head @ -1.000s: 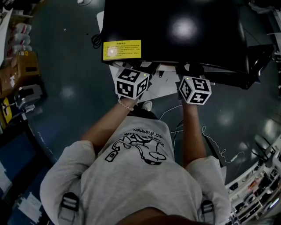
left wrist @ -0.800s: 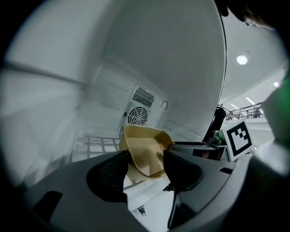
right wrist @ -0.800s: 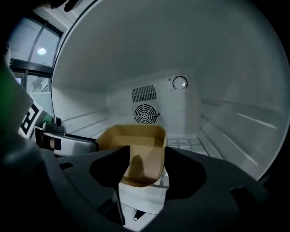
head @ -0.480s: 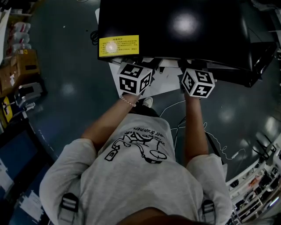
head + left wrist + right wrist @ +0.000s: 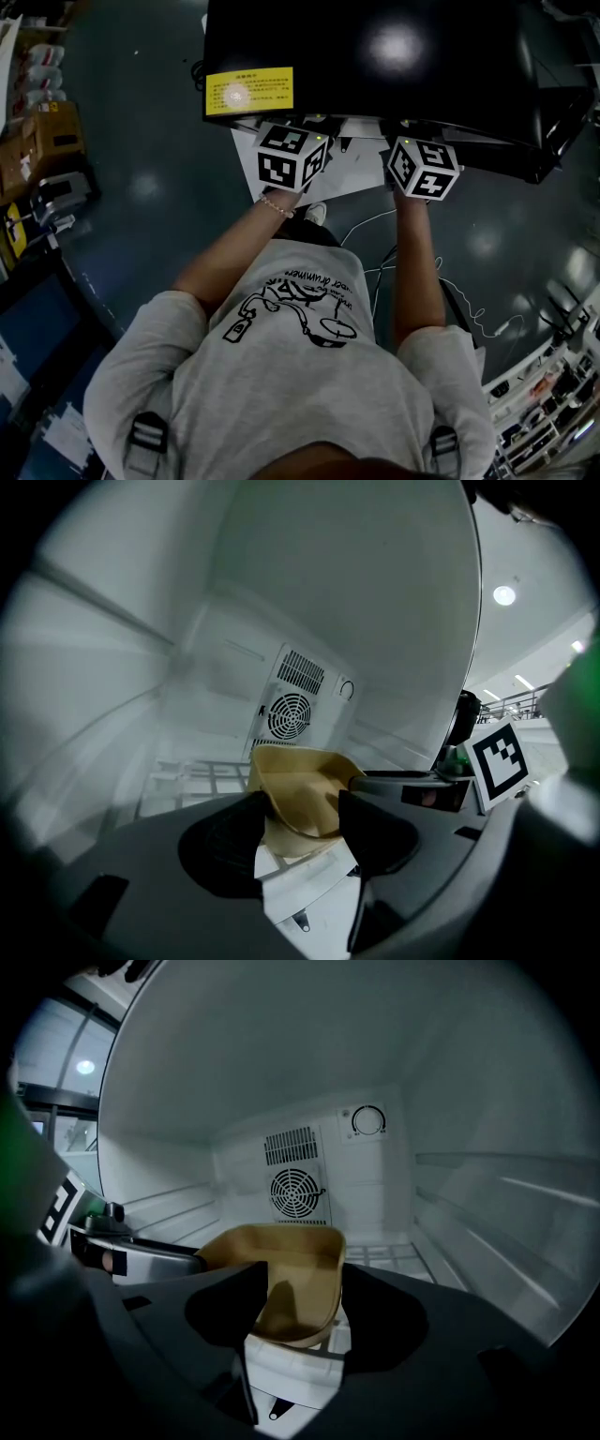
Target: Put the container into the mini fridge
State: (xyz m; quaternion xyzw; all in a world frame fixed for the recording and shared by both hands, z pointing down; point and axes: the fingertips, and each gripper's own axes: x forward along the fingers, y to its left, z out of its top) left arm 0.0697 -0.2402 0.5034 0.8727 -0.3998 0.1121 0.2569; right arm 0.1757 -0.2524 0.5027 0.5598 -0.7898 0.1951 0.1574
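My left claw [image 5: 302, 810] and right claw [image 5: 298, 1299] each have jaws narrowed down onto the tan container [image 5: 281, 1265], one on each side wall; container is held inside the mini fridge [image 5: 375, 56], over the front edge of its wire shelf [image 5: 389, 1255], back-wall fan [image 5: 295, 1190] behind

A dark, glossy floor [image 5: 141, 187] reflects lamps overhead. Cardboard boxes [image 5: 47, 141] stand at the left edge, and thin white cables [image 5: 469, 309] trail across the floor on the right, near cluttered shelves [image 5: 553, 412]. The person wears a grey T-shirt [image 5: 291, 375] with a black drawing and a white shoe [image 5: 315, 215].
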